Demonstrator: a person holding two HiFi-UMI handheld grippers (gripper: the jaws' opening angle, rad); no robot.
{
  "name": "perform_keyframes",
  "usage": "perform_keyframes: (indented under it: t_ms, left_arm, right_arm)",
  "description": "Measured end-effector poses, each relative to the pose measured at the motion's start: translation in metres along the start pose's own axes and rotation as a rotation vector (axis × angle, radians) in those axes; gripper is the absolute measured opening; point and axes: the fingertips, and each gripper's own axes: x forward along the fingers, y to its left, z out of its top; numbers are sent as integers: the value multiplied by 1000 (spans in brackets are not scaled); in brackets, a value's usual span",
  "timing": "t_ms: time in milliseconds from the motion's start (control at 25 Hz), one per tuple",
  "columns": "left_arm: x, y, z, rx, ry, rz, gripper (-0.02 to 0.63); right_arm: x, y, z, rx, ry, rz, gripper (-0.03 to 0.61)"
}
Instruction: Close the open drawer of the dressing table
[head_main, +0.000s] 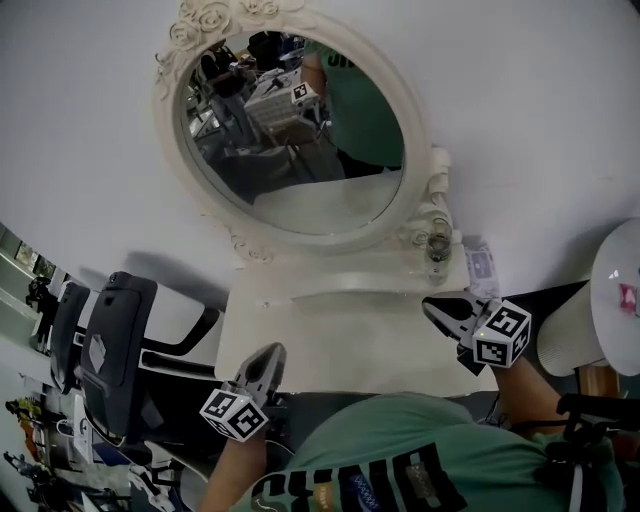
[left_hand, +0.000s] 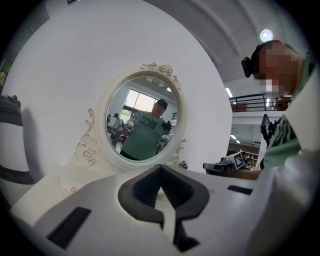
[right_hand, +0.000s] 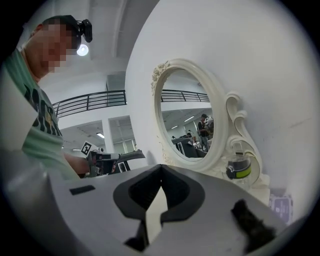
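Observation:
The white dressing table (head_main: 340, 335) stands against the wall under an oval mirror (head_main: 290, 130). Its drawer shows in no view; my body hides the table's front. My left gripper (head_main: 273, 352) hovers over the near left edge of the tabletop, jaws shut and empty, and it faces the mirror (left_hand: 145, 122) in the left gripper view. My right gripper (head_main: 432, 306) is at the tabletop's right edge, jaws together with nothing between them. Each gripper view shows the other one: the right gripper (left_hand: 225, 165) and the left gripper (right_hand: 110, 159).
A small jar with a green band (right_hand: 237, 169) sits at the mirror's right foot, and a printed packet (head_main: 481, 264) lies beside it. A black office chair (head_main: 110, 340) stands left of the table. A round white stool (head_main: 612, 300) is on the right.

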Motion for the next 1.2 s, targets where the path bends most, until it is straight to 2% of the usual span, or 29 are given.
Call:
perform_keyframes:
  t_ms: [160,360,520,640,920,1200]
  left_arm:
    - [22,29,12,40,8,-107,9]
    - [39,80,37,83,10,-240,9]
    - [46,107,64,112,-18,-301,9]
    - [48,113,70,96,-46,-316,9]
    - [53,101,58,39,-86,-297,9]
    - [52,96,54,35,-84,-282,9]
  right_arm:
    - [25,-5,10,-13,-18,-86,12]
    - [65,6,27,-8,-75,-237,12]
    - [88,18,31,-47,-40,-314,12]
    - [91,16,40,-12,-63,-334,12]
    - [69,5,40,-63,0,-344,12]
    - [68,4,40,-84,6,-328,12]
